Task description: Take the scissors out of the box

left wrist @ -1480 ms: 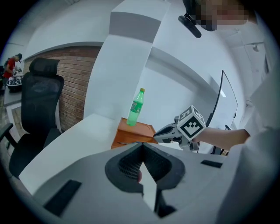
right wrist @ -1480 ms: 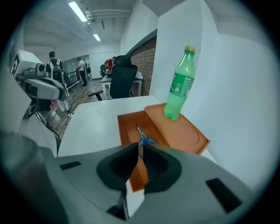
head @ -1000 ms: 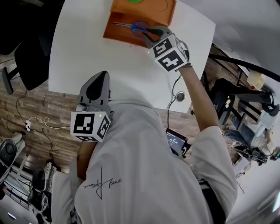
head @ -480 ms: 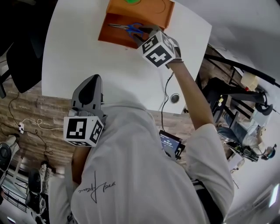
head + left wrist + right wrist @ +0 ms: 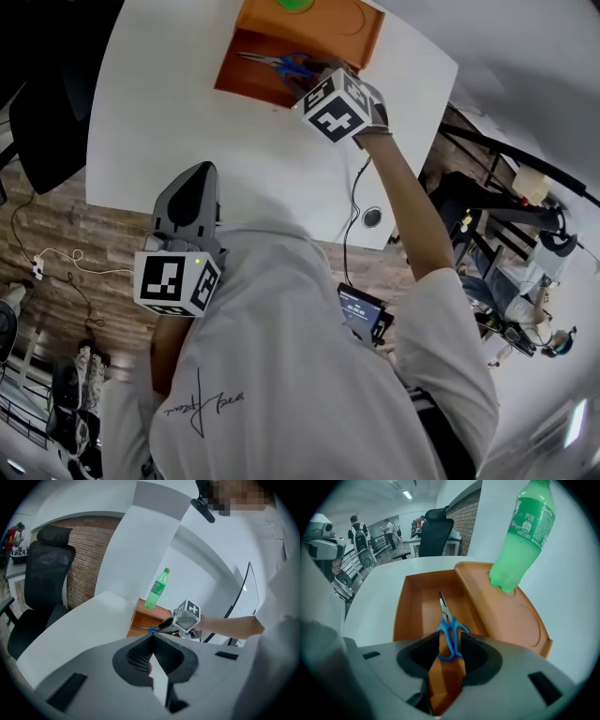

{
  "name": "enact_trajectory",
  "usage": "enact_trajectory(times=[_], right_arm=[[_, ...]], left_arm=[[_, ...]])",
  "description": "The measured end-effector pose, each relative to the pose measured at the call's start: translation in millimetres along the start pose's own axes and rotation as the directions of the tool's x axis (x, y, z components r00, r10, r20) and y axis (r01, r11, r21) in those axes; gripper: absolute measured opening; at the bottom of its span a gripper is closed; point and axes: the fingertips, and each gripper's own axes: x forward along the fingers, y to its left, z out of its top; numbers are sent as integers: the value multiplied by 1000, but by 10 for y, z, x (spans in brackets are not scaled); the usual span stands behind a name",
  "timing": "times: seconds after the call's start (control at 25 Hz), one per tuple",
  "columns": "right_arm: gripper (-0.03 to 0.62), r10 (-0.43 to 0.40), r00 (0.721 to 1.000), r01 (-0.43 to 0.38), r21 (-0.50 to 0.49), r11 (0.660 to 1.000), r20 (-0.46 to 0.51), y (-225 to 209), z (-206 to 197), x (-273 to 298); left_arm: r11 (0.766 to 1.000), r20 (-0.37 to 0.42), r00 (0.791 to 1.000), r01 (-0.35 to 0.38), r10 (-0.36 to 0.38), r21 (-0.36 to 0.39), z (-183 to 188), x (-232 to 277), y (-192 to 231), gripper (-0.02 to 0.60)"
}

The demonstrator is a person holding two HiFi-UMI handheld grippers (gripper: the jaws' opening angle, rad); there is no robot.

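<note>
We are working at the far edge of the tabletop [image 5: 187,112], where the orange box [image 5: 410,602] is sitting. The scissors [image 5: 446,623] are lying flat in its open compartment, blades pointing away from us. Our right gripper [image 5: 450,641] is pointing steeply down over the blue handles. Its jaws have just been opening and are standing spread, with the handles between them but not pinched. We are aiming to close squarely across both loops and then lift straight up, keeping clear of the box wall and the green bottle [image 5: 525,531] beside it. Our left gripper [image 5: 152,637] is hovering at the near edge, jaws pressed together on nothing.
</note>
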Motion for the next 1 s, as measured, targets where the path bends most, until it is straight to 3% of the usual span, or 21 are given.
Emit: enact_trajectory(times=[1.0], right_arm=[[132,61,996,-62,-8,998,-60,49,25,209]], left_arm=[[1000,-24,1000,1,-1,-13,-9,81,78,8]])
